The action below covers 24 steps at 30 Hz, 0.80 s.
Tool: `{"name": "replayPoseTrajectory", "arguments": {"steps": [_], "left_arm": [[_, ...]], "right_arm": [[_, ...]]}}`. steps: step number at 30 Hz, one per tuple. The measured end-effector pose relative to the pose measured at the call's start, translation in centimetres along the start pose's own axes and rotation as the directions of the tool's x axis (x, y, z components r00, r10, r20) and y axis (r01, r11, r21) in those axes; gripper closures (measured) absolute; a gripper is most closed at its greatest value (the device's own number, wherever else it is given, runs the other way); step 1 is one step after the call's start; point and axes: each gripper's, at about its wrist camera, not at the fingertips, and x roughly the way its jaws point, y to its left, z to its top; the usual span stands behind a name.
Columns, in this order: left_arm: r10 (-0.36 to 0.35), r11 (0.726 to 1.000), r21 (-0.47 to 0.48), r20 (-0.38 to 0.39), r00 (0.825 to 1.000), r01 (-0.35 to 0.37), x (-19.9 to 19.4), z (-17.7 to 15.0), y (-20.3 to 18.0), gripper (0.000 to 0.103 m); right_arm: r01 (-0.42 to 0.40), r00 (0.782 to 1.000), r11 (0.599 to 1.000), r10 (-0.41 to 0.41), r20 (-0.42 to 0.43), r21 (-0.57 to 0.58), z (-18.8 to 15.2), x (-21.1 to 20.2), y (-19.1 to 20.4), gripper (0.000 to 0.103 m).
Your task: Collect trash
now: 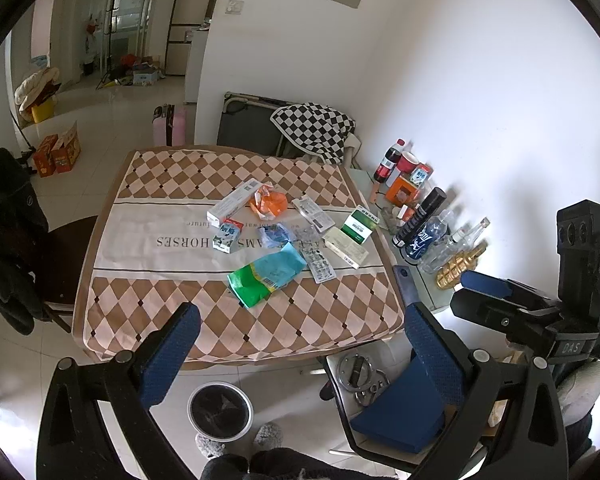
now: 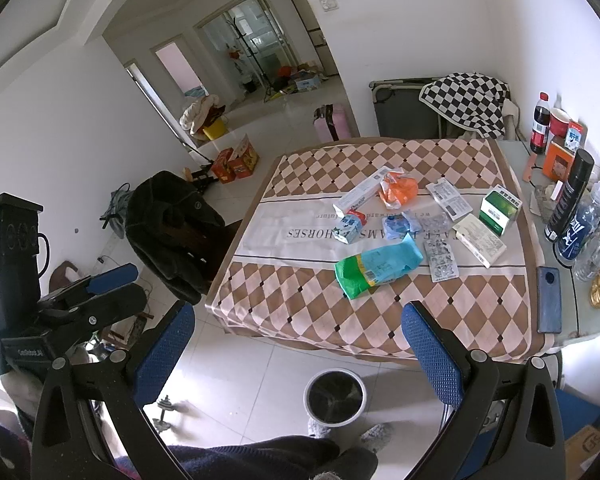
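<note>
- Table (image 1: 112, 320) — its checked cloth carries all the litter; by the look of it, collecting has not begun.
- Waste bin (image 1: 220, 410) on the floor just before the table's near edge; its dark inside shows no clear contents.
- Green-and-blue bag (image 1: 266, 278) lies nearest the bin, boxes and blister packs beyond it.
- Left gripper (image 1: 300, 348) and right gripper (image 2: 296, 344) — both spread apart, holding nothing, well short of the trash.

Matt cloth table cover (image 1: 236, 320), glossy plastic green-blue bag (image 1: 266, 276), shiny metal bin (image 1: 220, 410), glossy floor tiles (image 1: 100, 128)
</note>
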Motion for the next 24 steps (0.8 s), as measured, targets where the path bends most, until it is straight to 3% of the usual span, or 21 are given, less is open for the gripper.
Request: {"name": "replayPoseTrajectory", "arguments": {"steps": [24], "left_arm": [[-0.013,1.000,-0.005,-0.004,1.000,0.013,-0.26,0.46,-0.14,0.000]], "right_arm": [[-0.002,1.000,1.000,0.002,-0.002,-0.003,0.10,0.38,0.81,0.000]]}}
